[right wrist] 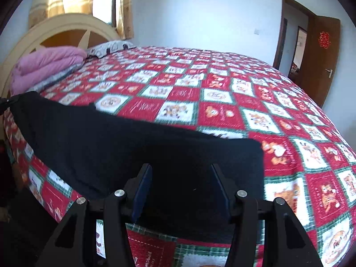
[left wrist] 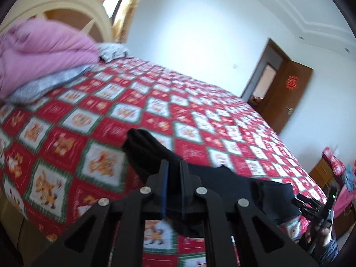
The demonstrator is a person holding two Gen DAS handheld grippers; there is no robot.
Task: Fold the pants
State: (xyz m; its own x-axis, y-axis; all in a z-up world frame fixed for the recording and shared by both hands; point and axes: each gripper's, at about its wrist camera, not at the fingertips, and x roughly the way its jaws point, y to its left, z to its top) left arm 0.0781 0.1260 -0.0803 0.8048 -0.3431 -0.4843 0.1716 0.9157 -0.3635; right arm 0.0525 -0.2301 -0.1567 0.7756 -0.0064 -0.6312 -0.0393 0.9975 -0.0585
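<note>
The left tongs (left wrist: 174, 169) were seen nearly closed, a narrow gap left between the blue-lined pads, and the black pants (left wrist: 155, 153) were pinched there; a bunched fold of the fabric rose beyond the tips toward 11 o'clock, and the rest trailed off toward 3 o'clock. The right tongs (right wrist: 181, 178) were spread wide, nothing being gripped; the pants (right wrist: 111, 142) lay beneath and between the fingers (right wrist: 144, 184), though contact could not be judged.

In the right wrist view the pants were shown as a long dark band laid flat on the bed (right wrist: 222, 93), along its near edge, running from 6 o'clock out to 9 o'clock, where the far end was lifted and held by the other tongs at the frame's edge. The fabric looked plain, black and slightly blurred. The bed was covered by a red, white and green patchwork quilt, and a pink duvet (right wrist: 49, 64) was folded near the headboard (right wrist: 66, 24) at 10 o'clock.
</note>
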